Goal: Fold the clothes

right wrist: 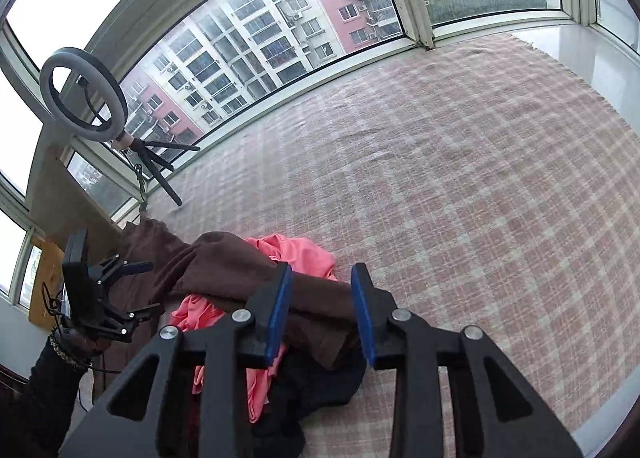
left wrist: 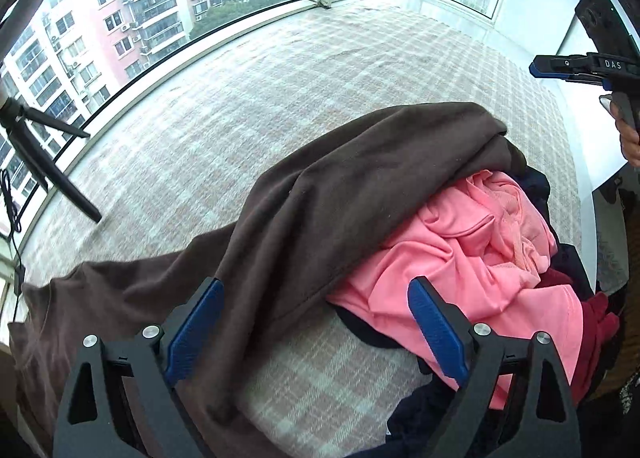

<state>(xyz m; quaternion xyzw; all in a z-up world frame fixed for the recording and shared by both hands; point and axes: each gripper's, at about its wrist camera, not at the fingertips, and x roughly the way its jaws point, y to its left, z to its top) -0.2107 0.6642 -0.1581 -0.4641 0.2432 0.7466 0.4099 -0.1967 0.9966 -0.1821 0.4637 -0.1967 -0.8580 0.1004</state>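
Note:
A brown garment (left wrist: 320,186) lies draped over a heap of clothes, one end trailing left across the plaid blanket (left wrist: 280,90). Under it lie a pink garment (left wrist: 480,250), dark navy pieces (left wrist: 420,410) and a maroon one (left wrist: 600,314). My left gripper (left wrist: 316,286) stands wide open just above the brown garment's edge, holding nothing. My right gripper (right wrist: 322,270) is open over the brown garment (right wrist: 224,258) and the pink garment (right wrist: 304,254), with nothing between its pads. The left gripper (right wrist: 154,290) shows open at the heap's left; the right gripper (left wrist: 534,68) hovers edge-on at the far right.
The plaid blanket (right wrist: 480,178) stretches flat toward the windows (right wrist: 280,38). A ring light (right wrist: 84,98) on a small tripod (left wrist: 48,162) stands at the blanket's left corner by the glass, with a cable hanging. A white sill (left wrist: 520,10) borders the right side.

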